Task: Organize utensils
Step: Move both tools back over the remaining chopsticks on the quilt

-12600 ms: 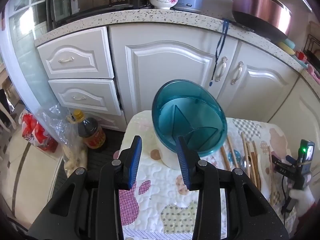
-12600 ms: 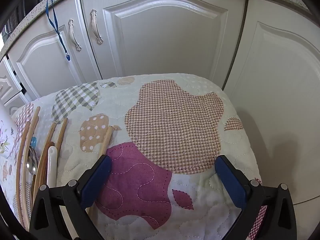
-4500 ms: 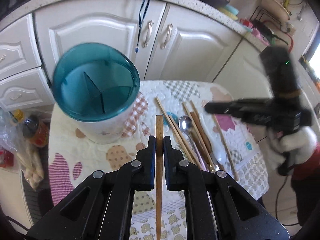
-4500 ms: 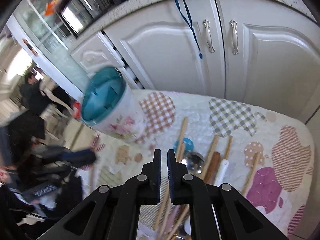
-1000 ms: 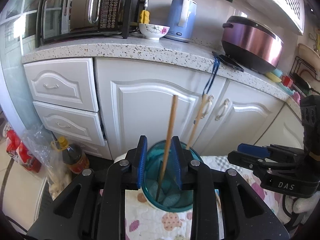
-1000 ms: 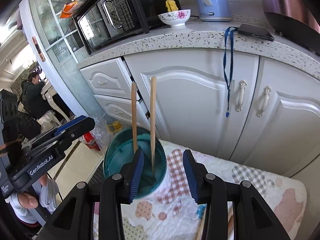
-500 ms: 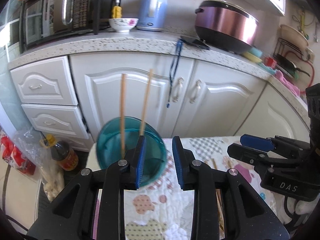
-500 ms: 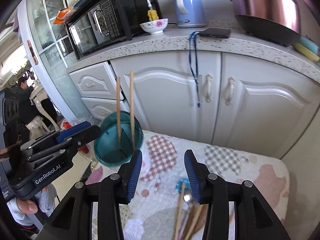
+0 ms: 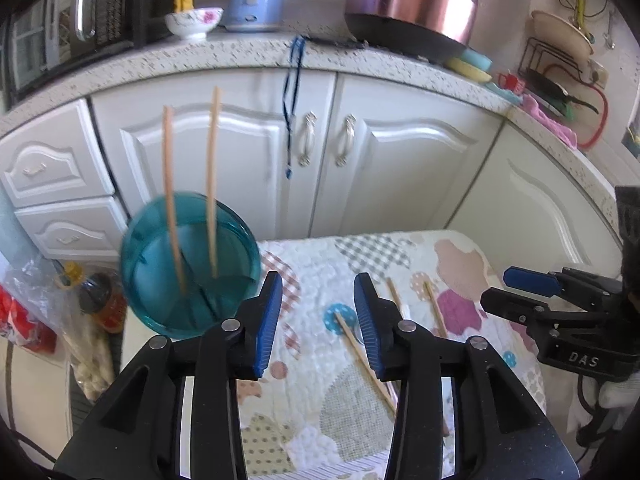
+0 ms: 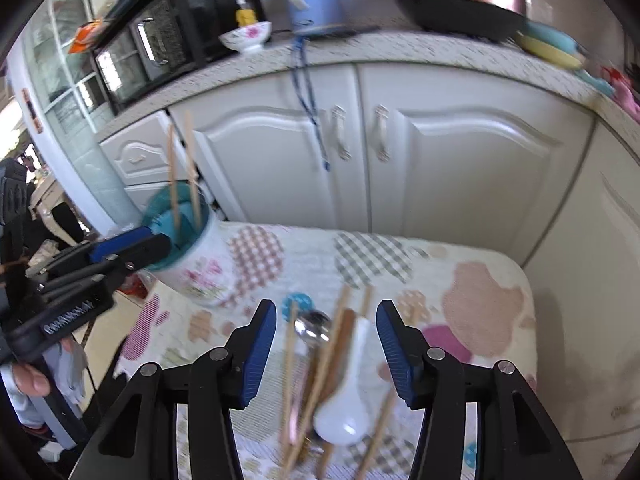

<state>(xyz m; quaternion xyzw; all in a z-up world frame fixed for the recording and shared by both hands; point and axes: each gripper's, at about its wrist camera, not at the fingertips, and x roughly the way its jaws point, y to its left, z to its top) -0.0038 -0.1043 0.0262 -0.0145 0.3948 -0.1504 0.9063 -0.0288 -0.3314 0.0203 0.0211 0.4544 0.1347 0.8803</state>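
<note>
Two chopsticks (image 9: 210, 184) stand upright in teal holder (image 9: 190, 264) at desk (image 9: 460, 240) left edge. Left hand-held gripper (image 9: 318, 316) open, empty, right of holder. Right hand-held gripper (image 10: 326, 354) wide open, empty, above loose utensils (image 10: 332, 368) including white spoon (image 10: 348, 408); bare quilt to their right.

Left gripper (image 9: 318, 312) and right gripper (image 10: 326, 350) both hang with jaws spread apart, gripping nothing

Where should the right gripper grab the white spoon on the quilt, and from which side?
Probably the white spoon by its narrow handle, where it lies clear of the bowl. Come from above with the right gripper open, jaws across the handle; it lies flat among chopsticks, so go carefully.
</note>
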